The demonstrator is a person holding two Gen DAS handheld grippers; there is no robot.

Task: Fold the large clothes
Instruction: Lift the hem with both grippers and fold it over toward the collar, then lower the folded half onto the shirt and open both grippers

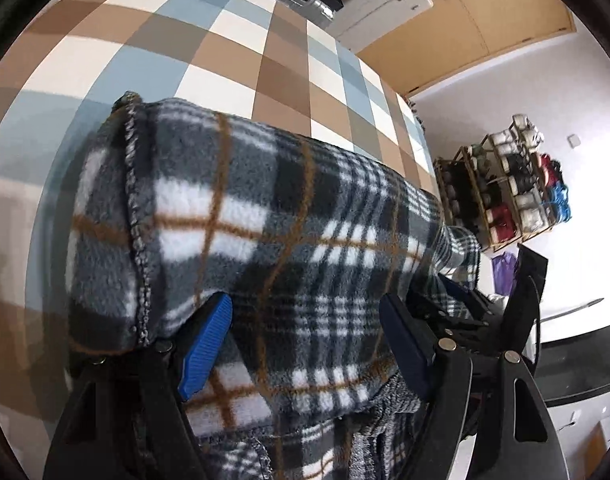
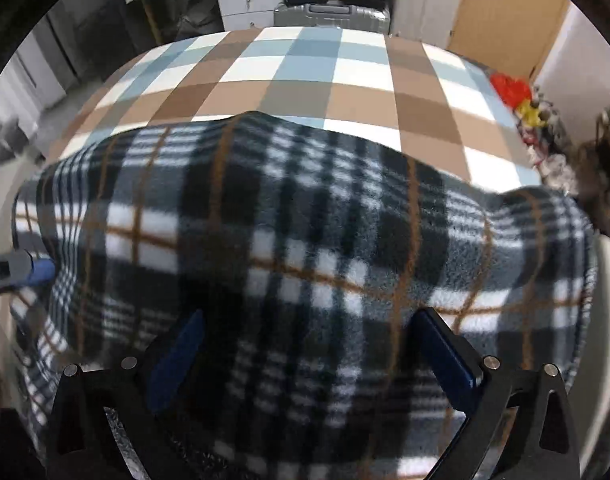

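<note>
A fuzzy grey plaid fleece garment (image 1: pixel 265 240) bulges over the checked tablecloth (image 1: pixel 209 40), stitched hem at nine o'clock. The left gripper (image 1: pixel 305 344) clamps a fleece fold; the right gripper (image 2: pixel 309 360) stands wide apart over it, not pressing.

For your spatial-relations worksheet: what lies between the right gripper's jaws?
The plaid fleece garment fills the gap in the right gripper, whose jaws stand wide apart, as the right wrist view shows.

Even daylight, heavy fisheye bending, slight motion blur, dark corners.
</note>
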